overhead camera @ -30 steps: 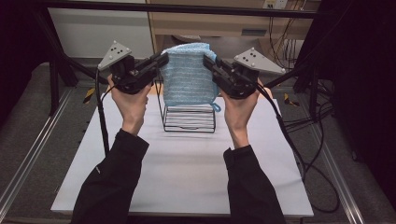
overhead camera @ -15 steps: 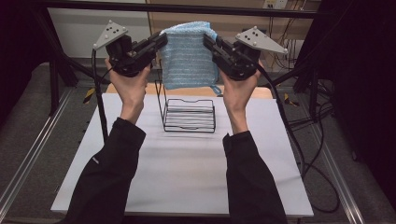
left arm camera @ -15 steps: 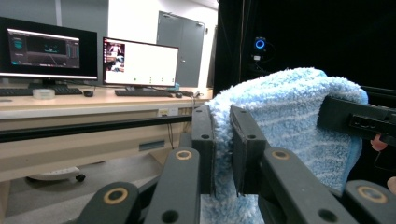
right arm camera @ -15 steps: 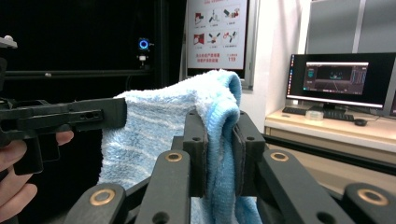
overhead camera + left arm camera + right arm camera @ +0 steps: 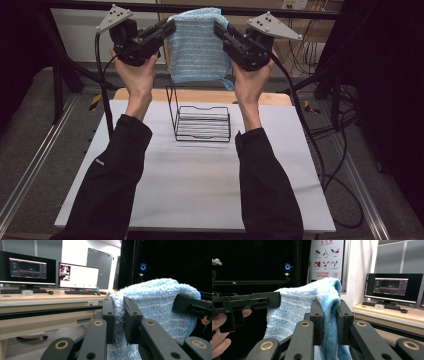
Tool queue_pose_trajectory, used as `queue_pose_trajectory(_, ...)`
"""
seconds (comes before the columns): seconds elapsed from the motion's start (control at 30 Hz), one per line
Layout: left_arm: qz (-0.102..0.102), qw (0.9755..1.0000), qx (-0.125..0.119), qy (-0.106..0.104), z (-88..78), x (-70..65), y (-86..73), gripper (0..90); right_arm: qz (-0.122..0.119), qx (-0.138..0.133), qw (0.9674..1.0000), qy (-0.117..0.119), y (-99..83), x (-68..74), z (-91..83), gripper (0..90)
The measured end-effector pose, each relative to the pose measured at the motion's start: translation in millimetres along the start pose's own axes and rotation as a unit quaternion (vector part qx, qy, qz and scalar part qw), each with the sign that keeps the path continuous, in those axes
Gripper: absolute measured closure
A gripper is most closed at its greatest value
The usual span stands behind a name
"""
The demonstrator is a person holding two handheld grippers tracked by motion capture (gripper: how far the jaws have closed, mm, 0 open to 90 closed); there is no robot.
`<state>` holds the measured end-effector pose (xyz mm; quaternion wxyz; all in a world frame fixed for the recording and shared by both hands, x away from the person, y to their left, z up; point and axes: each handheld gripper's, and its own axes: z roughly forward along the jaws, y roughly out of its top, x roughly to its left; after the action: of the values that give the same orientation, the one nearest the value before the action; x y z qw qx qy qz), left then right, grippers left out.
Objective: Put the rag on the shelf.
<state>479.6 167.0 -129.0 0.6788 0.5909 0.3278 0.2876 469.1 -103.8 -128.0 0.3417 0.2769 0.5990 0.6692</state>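
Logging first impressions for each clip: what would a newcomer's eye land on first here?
The blue towel, held up high and stretched between the left gripper and right gripper, each shut on a top corner. Below it, a black wire rack stands on the white table, with the towel's lower edge hanging above it.

Towel [image 5: 197,47] top edge cut off by frame in high view; lower part hidden behind jaws in both gripper views. Wire rack [image 5: 202,122] back upright partly behind towel.

White desk [image 5: 200,190], wooden strip along far edge. One black wire rack [image 5: 202,122] standing on it, near the far edge.
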Motion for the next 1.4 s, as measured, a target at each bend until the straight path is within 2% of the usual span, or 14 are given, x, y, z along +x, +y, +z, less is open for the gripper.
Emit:
queue_pose_trajectory(0.2, -0.012, 0.9999, 0.001, 0.0, 7.9, 9.0, -1.0, 80.8, 0.003, 0.005, 1.0, -0.003, -0.3, -5.9, 12.0, 79.1)
queue_pose_trajectory(0.47, -0.005, 0.9999, 0.013, 0.01, 21.0, 18.9, -7.1, 80.6, 0.004, 0.018, 0.9998, -0.009, -8.6, -14.3, 25.3, 79.2)
queue_pose_trajectory(0.6, -0.016, 0.9996, 0.02, 0.013, 29.5, 25.0, -12.6, 80.5, 0.004, 0.027, 0.9995, -0.018, -13.0, -16.1, 31.3, 79.1)
queue_pose_trajectory(0.7, -0.011, 0.9995, 0.027, 0.014, 32.8, 28.4, -16.4, 80.4, 0.001, 0.035, 0.9991, -0.022, -17.3, -18.1, 34.5, 79.2)
queue_pose_trajectory(0.77, -0.009, 0.9993, 0.033, 0.013, 34.6, 29.8, -19.0, 80.3, 0.007, 0.038, 0.999, -0.022, -22.3, -20.6, 35.8, 79.2)
queue_pose_trajectory(0.9, -0.004, 0.9989, 0.046, 0.013, 38.3, 31.7, -28.4, 80.0, 0.02, 0.046, 0.9985, -0.022, -35.4, -25.8, 36.7, 79.2)
queue_pose_trajectory(1.1, -0.002, 0.9978, 0.065, 0.012, 42.2, 35.1, -44.3, 80.1, 0.02, 0.06, 0.9977, -0.024, -51.1, -29.7, 36.5, 79.2)
queue_pose_trajectory(1.3, -0.001, 0.9973, 0.074, 0.0, 39.8, 35.4, -58.3, 80.1, 0.023, 0.069, 0.9972, -0.02, -66.4, -31.2, 31.0, 79.1)
queue_pose_trajectory(1.4, -0.004, 0.997, 0.076, -0.012, 34.0, 34.5, -67.9, 80.0, 0.027, 0.072, 0.9969, -0.017, -73.8, -28.8, 23.9, 79.1)
